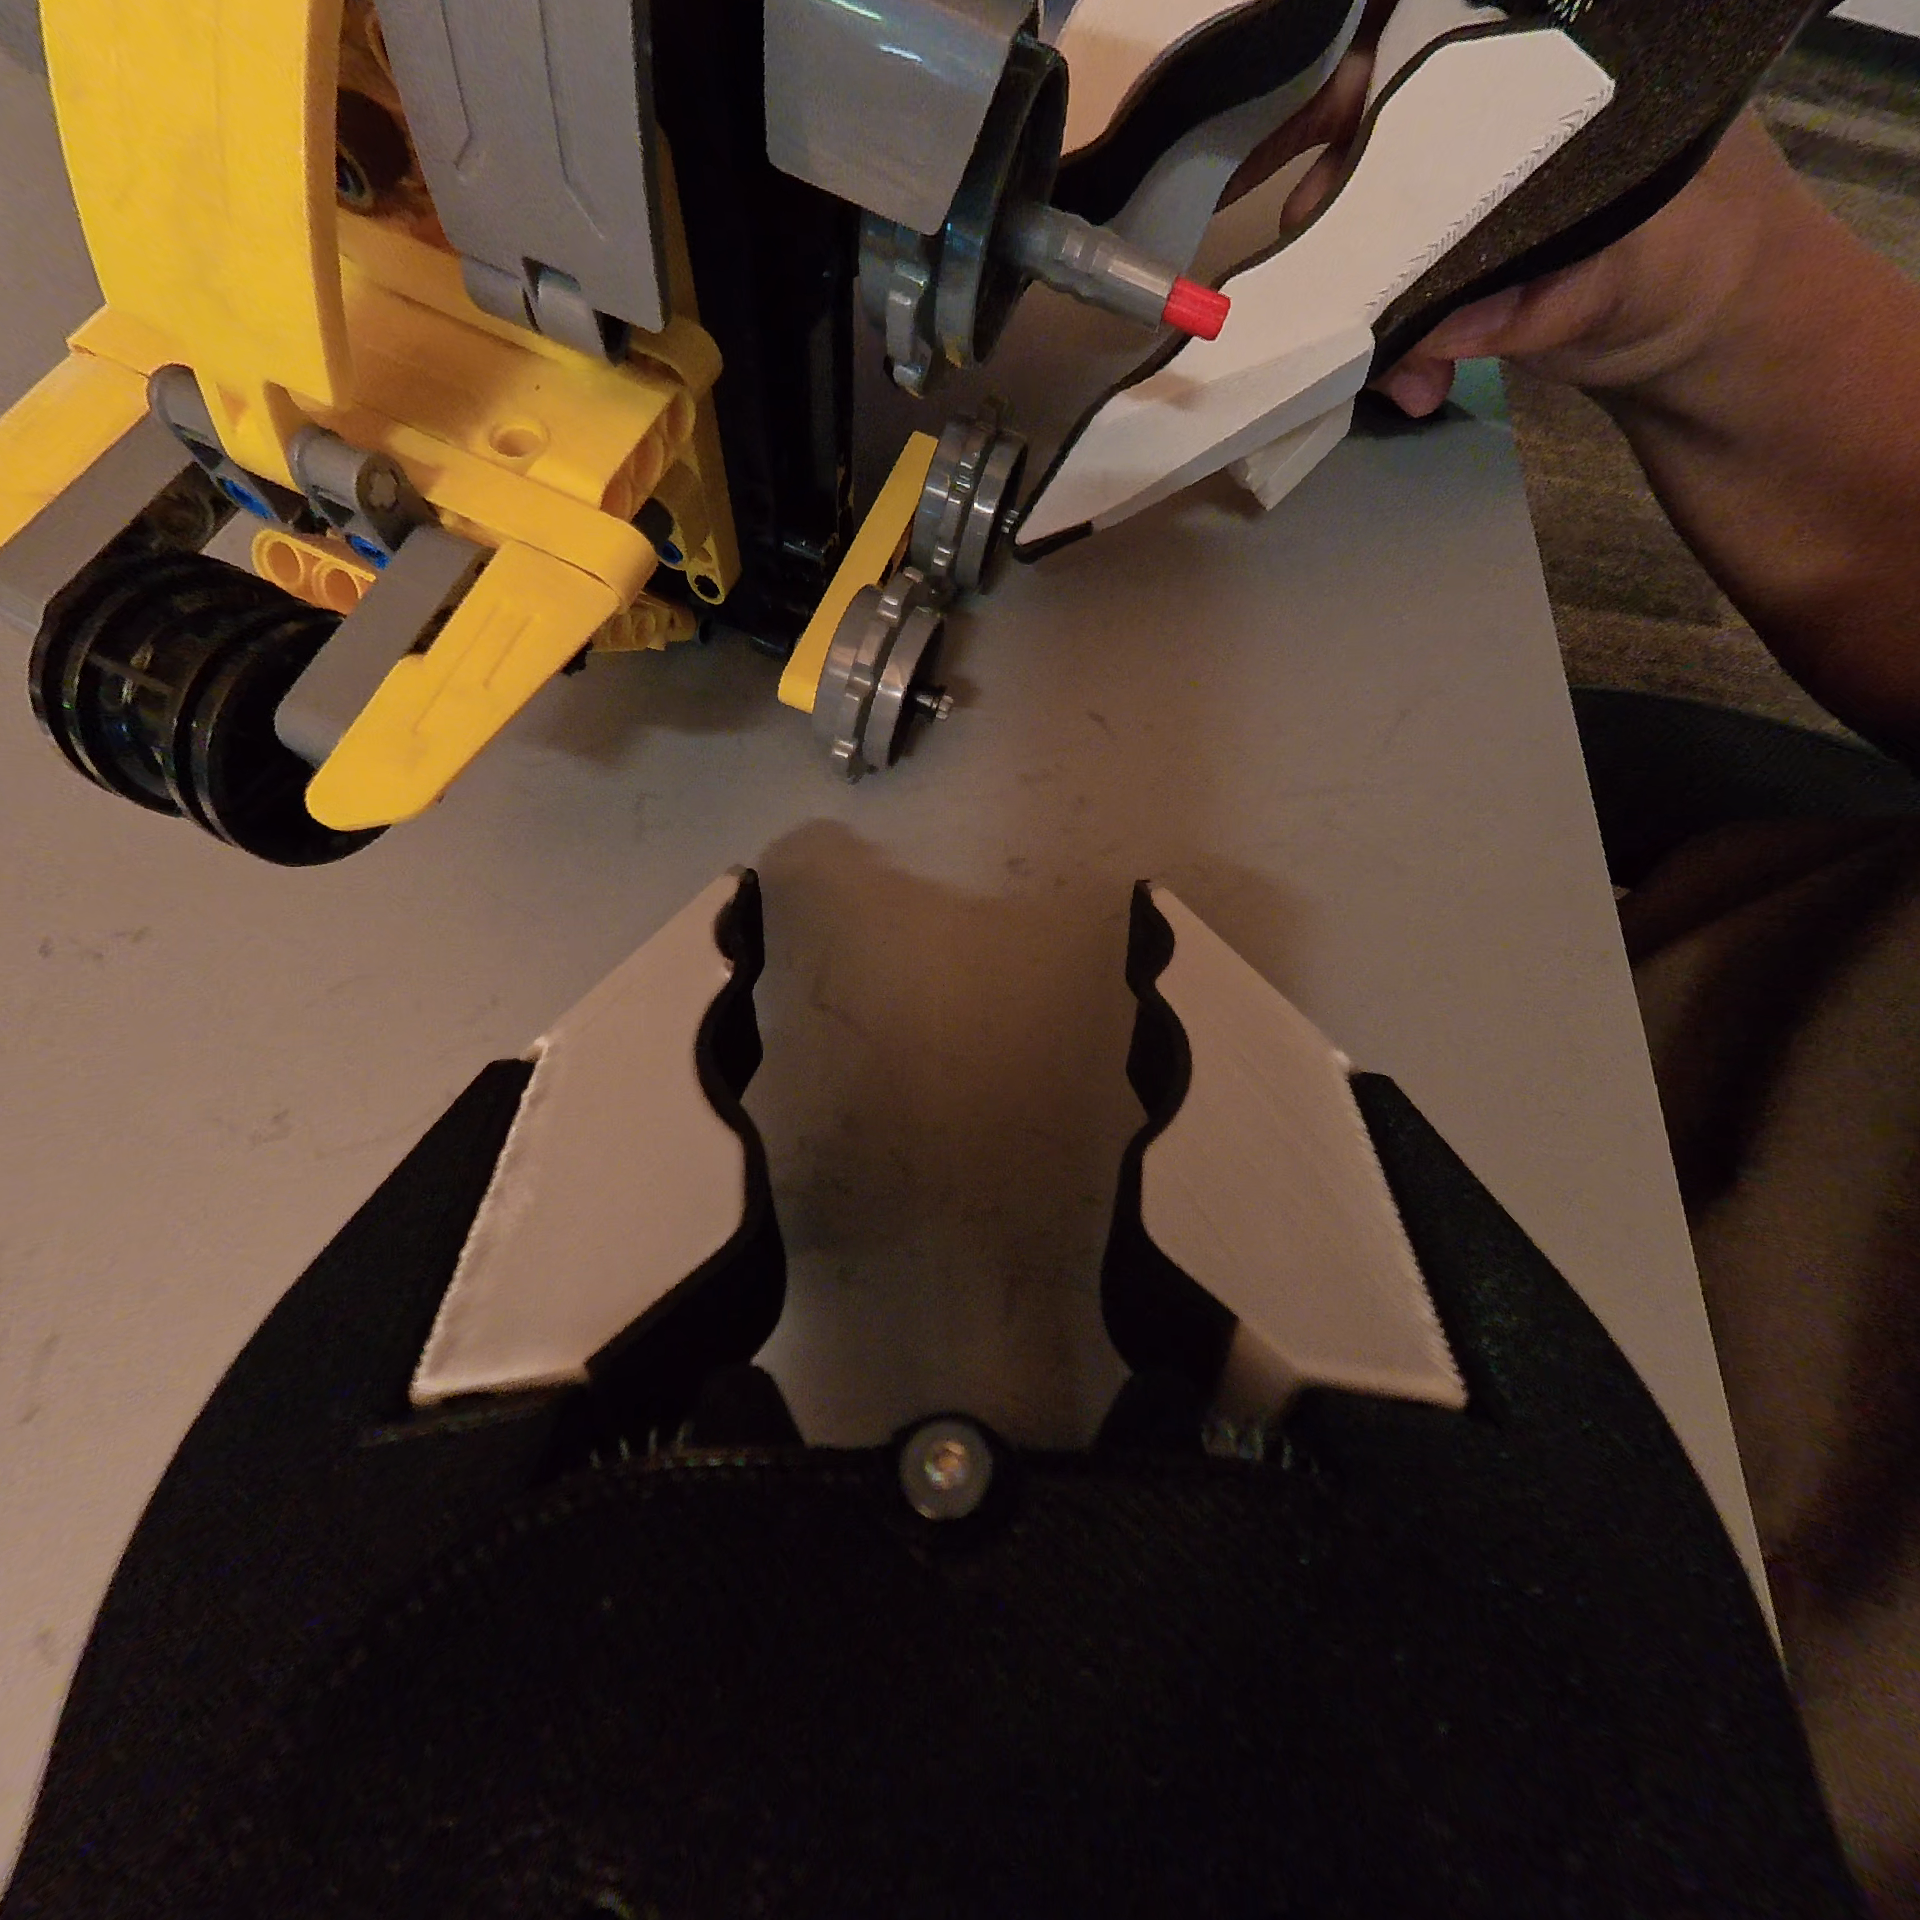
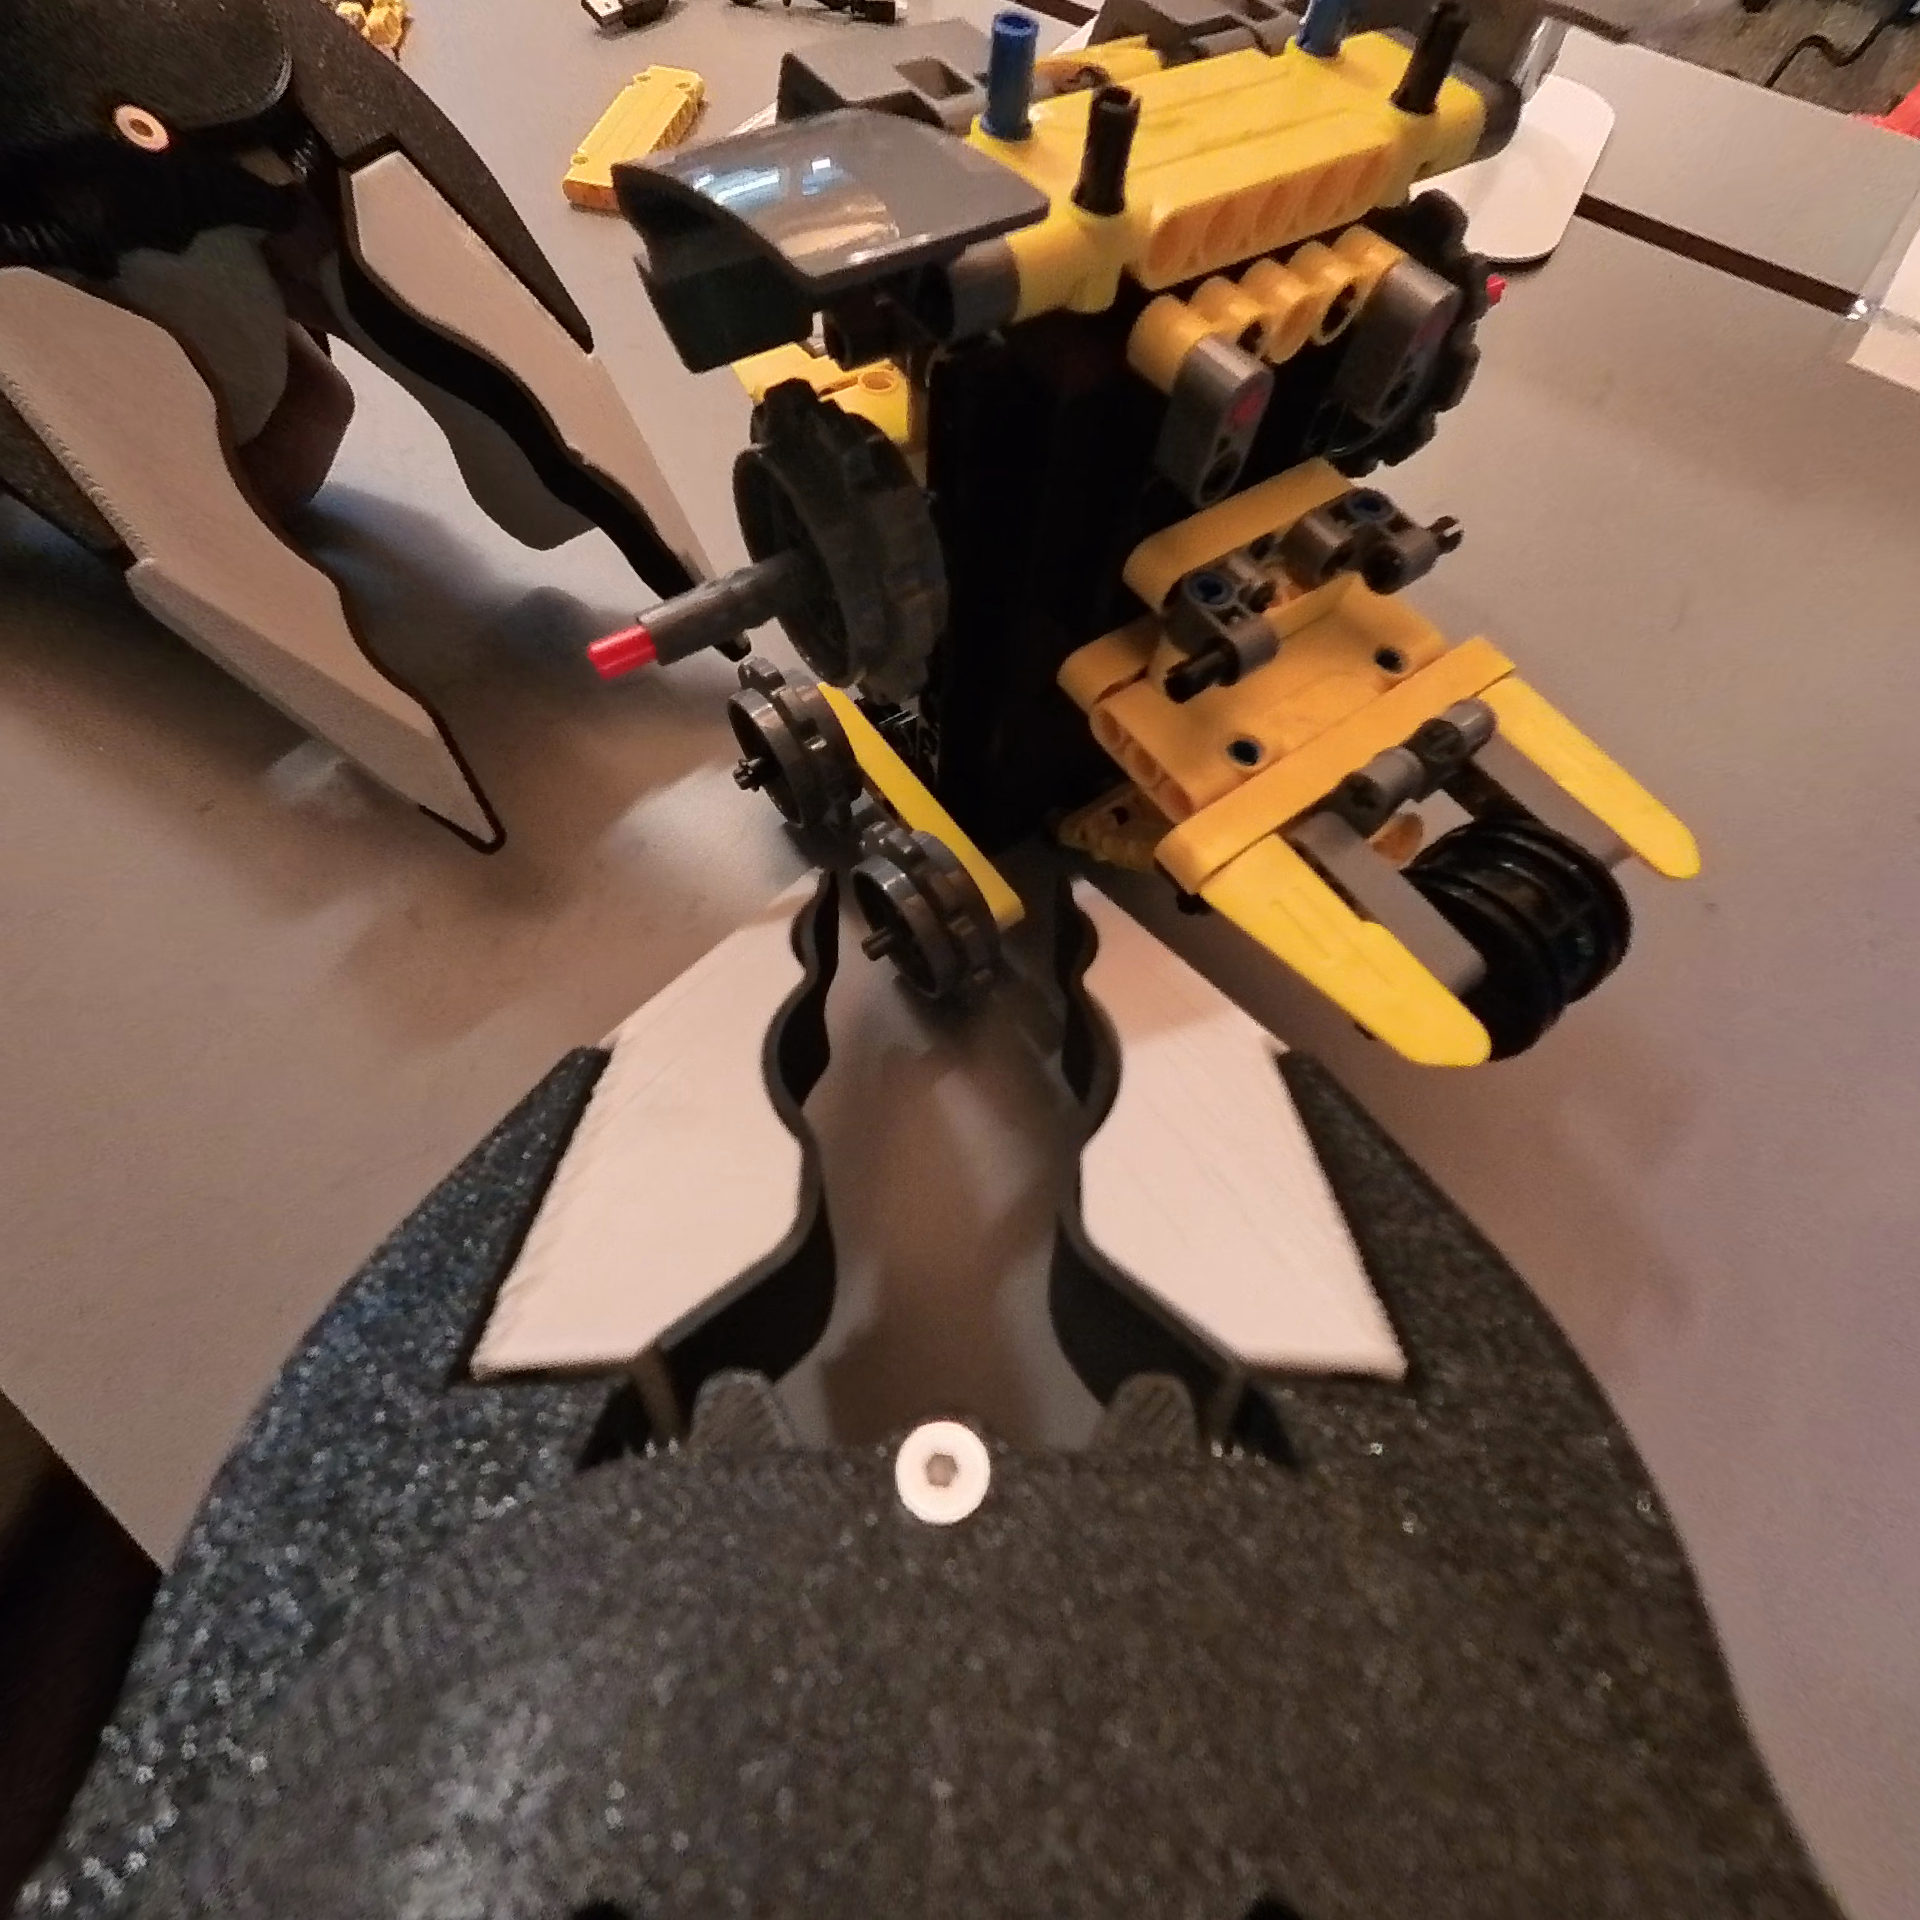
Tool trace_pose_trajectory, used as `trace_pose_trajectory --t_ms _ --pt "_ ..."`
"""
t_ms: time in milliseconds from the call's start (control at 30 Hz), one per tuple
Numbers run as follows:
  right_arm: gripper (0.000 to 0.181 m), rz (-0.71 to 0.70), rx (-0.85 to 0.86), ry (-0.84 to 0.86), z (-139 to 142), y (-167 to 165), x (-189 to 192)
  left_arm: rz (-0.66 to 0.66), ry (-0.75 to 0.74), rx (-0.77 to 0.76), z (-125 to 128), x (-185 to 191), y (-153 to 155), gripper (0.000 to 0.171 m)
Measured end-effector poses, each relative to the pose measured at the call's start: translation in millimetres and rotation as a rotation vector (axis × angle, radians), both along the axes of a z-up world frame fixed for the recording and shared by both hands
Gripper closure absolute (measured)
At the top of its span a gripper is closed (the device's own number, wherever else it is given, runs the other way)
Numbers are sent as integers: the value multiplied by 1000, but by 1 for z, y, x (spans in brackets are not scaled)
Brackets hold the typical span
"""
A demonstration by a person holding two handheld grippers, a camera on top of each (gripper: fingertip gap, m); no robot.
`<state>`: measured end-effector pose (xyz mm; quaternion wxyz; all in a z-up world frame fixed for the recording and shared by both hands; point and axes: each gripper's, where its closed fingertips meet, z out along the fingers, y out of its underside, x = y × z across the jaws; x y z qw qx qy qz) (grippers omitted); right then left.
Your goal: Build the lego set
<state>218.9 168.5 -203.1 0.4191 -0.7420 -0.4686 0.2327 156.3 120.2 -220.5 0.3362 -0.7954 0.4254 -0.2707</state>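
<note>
A yellow, black and grey toy brick vehicle (image 1: 520, 416) stands on a grey table (image 1: 1143, 779). My left gripper (image 1: 943, 894) is open and empty, just above the table, a short way in front of the model's two small grey wheels (image 1: 873, 675). My right gripper (image 2: 948, 894) is open, with its jaws on either side of the lower small wheel (image 2: 920, 925) and not closed on it. One right finger (image 1: 1195, 436) touches down beside the upper small wheel. A grey axle with a red tip (image 2: 620, 652) sticks out of the model's side toward the left gripper (image 2: 582, 701).
A black roller (image 2: 1517, 904) sits between yellow prongs at the model's front. A loose yellow brick piece (image 2: 634, 130) and a white object (image 2: 1538, 156) lie at the far side. The table edge (image 1: 1662, 1039) runs down the right. A hand (image 1: 1610, 312) holds the right gripper. The tips of one gripper are about 9 cm away from the tips of the other.
</note>
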Motion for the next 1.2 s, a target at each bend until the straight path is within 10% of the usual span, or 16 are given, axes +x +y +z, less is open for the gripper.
trace_pose_trajectory --t_ms 400,567,800,1200 --pt "146 -45 85 39 12 -13 13 307 -117 40 40 -61 -49 105" --pt "152 44 53 99 20 -44 -5 547 -60 221 60 -160 -83 167" --pt "164 109 117 255 47 -83 -72 990 242 455 95 -322 -111 171" --pt "181 137 85 172 32 -80 -154 1112 139 514 98 -367 -114 171"
